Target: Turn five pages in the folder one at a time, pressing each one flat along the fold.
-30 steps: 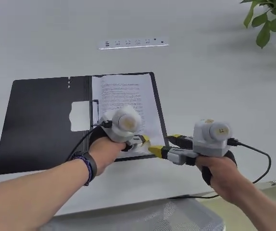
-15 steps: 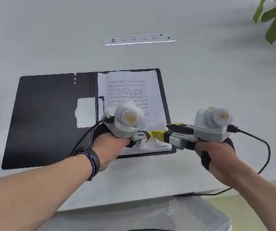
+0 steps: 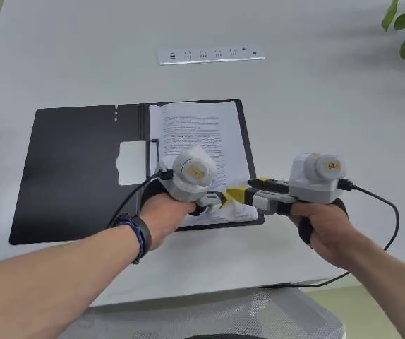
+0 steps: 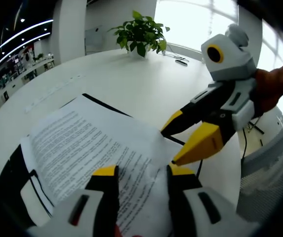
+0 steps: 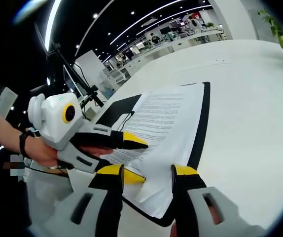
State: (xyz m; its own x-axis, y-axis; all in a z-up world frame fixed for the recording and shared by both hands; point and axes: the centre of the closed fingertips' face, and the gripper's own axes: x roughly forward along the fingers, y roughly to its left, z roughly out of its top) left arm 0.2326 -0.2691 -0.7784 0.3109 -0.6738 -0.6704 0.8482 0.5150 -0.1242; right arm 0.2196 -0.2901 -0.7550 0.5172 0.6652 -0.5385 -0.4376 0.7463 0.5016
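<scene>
The black folder [image 3: 75,169] lies open on my white desk [image 3: 315,106], its paper stack [image 3: 199,138] on the right half. My left tool [image 3: 215,203] and right tool [image 3: 239,194] sit at the stack's near right corner, jaws parted, gripping nothing. I judge I'm picking up 1 page; next I must pinch only the top sheet.

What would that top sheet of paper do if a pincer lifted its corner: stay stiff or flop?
Probably flop: the top sheet looks thin and seems to ripple near its lower corner. It seems light, so it should lift easily. It may crease, since the right gripper has narrow, hard-looking tips.
</scene>
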